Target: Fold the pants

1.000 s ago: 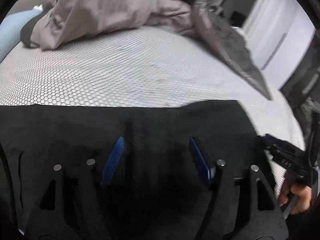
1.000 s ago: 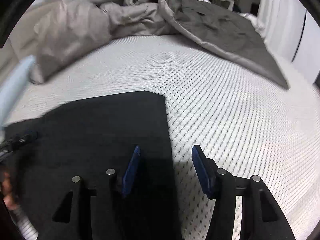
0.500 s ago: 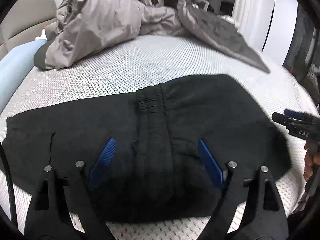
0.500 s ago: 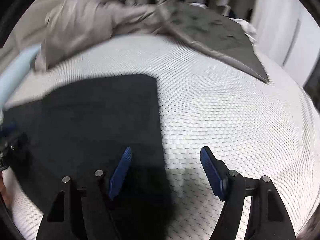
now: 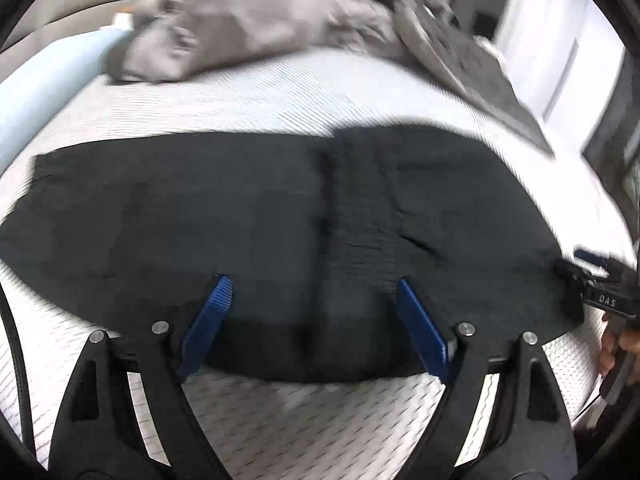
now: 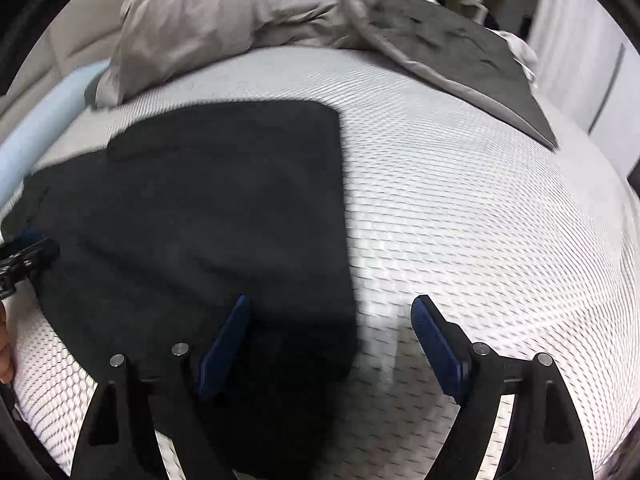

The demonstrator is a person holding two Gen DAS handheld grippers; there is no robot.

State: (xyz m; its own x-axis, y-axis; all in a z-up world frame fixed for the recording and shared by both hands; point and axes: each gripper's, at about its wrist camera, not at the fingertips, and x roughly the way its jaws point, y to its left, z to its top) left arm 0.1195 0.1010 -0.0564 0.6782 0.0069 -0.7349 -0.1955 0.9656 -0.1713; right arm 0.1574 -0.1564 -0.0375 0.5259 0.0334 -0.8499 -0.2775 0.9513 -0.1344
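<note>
Lying flat mid-frame on white mattress: black pants. Left gripper & right gripper both spread wide, holding nothing. Gray duvet upper frame.

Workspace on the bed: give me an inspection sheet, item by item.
Surface: white honeycomb-textured mattress.
Job's things: black pants lying flat, spread sideways.
Clutter: grey duvet bunched at the far side; light blue pillow on the left.
Grippers: left gripper open above the pants' near edge; right gripper open over the pants' right edge; neither holds cloth.
Cables: black cable beside the left gripper.
Surroundings: white wall panels at right; frames blurred.
</note>
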